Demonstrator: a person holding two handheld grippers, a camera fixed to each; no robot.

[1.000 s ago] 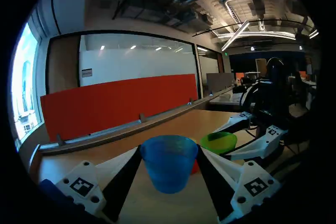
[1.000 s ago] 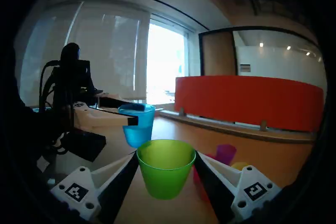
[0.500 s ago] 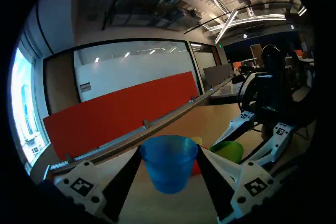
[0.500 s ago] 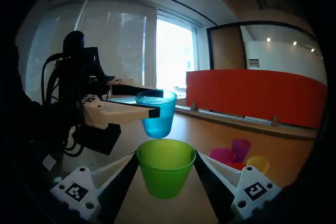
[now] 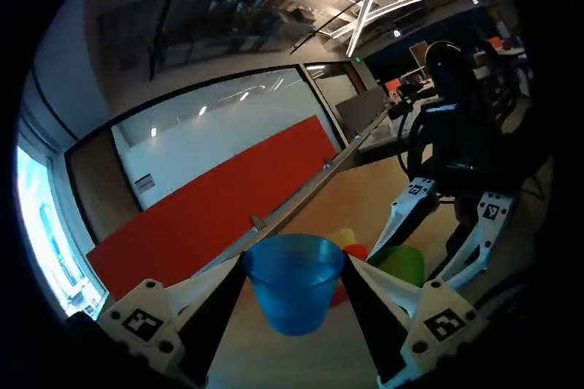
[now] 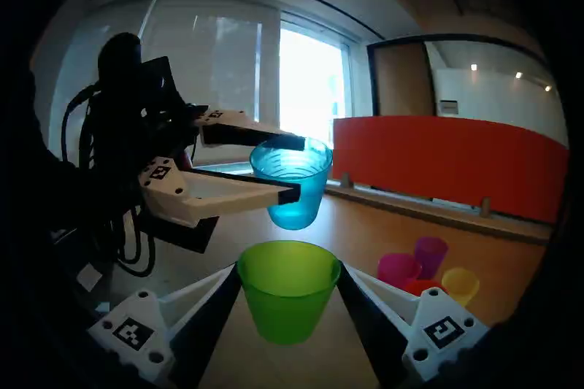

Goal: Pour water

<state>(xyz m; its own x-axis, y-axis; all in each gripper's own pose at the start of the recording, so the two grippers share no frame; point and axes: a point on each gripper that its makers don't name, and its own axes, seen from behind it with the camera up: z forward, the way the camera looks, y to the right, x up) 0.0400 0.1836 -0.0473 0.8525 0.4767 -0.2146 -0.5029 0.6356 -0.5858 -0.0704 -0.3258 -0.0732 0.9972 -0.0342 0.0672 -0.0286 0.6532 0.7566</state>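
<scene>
**Blue cup gripped above the table**

A blue cup (image 5: 293, 295) is clamped between both fingers of the left gripper (image 5: 293, 271). Just beyond it, a green cup (image 5: 403, 260) is held by the right gripper (image 5: 411, 266). A yellow cup (image 5: 341, 236) is seen between them.

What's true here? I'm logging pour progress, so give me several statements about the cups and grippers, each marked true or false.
1. The left gripper grips a translucent blue plastic cup. True.
2. The right gripper is open and empty. False: it is shut on a green plastic cup.
3. In the right gripper view, the blue cup sits higher than the green one. True.
4. The blue cup has been set down. False: it is held in the air above the light wooden table.
5. A pink cup, a purple cup and a yellow cup stand on the table. True.
</scene>
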